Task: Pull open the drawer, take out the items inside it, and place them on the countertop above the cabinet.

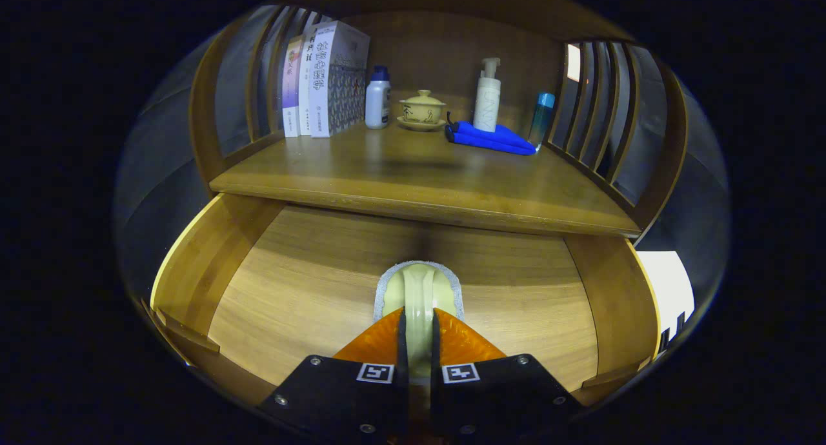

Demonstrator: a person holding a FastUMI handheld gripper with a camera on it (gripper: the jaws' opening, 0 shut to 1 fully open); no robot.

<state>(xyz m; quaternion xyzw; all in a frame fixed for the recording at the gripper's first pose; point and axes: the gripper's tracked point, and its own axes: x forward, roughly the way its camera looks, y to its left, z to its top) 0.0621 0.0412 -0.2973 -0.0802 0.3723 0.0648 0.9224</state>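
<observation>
Fingers [418, 319] clamp a scrub brush [418, 290] over the drawer [310, 284] — countertop [419, 174] clutter beyond.

Open wooden drawer [213, 290] holds a pale-green brush [419, 290] (perhaps), handle upright.

- Gripper [418, 332]: two wedge-shaped fingers [377, 342], ribbed texture on pads.
- Black finger mounts carried silver screws.
- Each mount bore one square black-and-white marker.

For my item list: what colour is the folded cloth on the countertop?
Bright blue; the folded cloth lies beside the pump bottle, clearest in the gripper view.
</observation>
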